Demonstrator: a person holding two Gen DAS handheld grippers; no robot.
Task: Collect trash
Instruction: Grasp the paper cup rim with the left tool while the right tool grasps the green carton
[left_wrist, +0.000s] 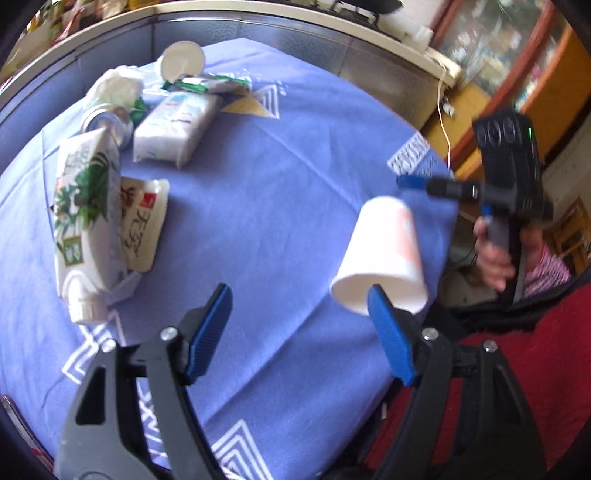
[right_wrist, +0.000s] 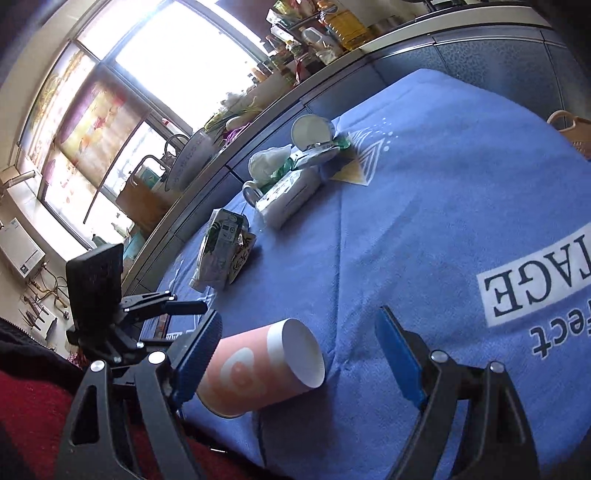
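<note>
**A:** The paper cup (right_wrist: 264, 363) lies tipped over at the lower middle of the right wrist view. Both the left gripper (left_wrist: 299, 332) and right gripper (right_wrist: 301, 354) are spread wide, holding nothing.

**B:** Looks light and crushable. I'd pinch gently near the rim.

I see a table under a blue printed cloth (left_wrist: 280, 192). A paper cup (left_wrist: 384, 254) lies tipped at its edge, well apart from the far packaging pile (left_wrist: 147, 129).
</note>
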